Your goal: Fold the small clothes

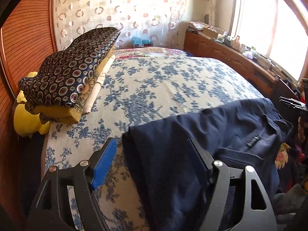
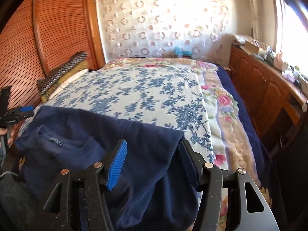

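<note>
A navy blue garment (image 1: 211,134) with a small label at its collar lies rumpled over the near edge of the bed; it also shows in the right wrist view (image 2: 115,134). My left gripper (image 1: 152,144) is open, its jaws set wide around the garment's left edge. My right gripper (image 2: 153,148) is open, its jaws set wide around the garment's right part. The left gripper (image 2: 21,111) also shows at the far left of the right wrist view.
The bed has a white cover with blue flowers (image 1: 154,80). A stack of folded patterned quilts (image 1: 67,77) and a yellow pillow (image 1: 28,119) sit at its left by a wooden wardrobe (image 1: 25,38). A cluttered wooden cabinet (image 1: 231,53) runs under the window on the right.
</note>
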The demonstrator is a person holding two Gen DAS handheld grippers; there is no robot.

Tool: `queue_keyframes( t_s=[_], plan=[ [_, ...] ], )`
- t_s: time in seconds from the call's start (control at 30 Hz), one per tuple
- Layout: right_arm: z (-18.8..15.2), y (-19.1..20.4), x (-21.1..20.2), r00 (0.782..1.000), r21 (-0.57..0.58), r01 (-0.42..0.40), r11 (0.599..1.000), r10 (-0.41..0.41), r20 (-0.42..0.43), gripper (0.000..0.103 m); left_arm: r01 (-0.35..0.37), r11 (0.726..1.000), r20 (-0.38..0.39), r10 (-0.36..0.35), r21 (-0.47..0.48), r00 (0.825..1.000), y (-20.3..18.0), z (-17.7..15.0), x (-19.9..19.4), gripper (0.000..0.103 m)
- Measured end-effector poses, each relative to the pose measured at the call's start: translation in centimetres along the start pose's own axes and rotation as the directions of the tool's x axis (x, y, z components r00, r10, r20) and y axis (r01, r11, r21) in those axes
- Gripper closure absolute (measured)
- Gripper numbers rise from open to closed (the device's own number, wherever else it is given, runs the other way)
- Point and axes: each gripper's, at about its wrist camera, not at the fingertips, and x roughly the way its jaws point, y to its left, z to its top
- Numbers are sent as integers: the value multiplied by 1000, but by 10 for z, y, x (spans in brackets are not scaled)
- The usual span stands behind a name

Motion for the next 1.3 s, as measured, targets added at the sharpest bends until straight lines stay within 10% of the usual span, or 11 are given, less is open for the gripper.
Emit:
queue_keyframes(
  t_s=[0.6,0.83,1.3],
  plan=[
    [4,-13,66,999,64,13,998,-10,-35,44,55,993,-55,-62,-107,997,28,11,43,43],
    [-3,-5,69,998,-7,62,998,-62,-15,43,108,989,-23,-111,-101,994,23,9,40,85],
    [-6,-4,69,998,-14,70,997,-70,-4,42,55,993,32,-52,-100,998,29,9,22,85]
  ],
)
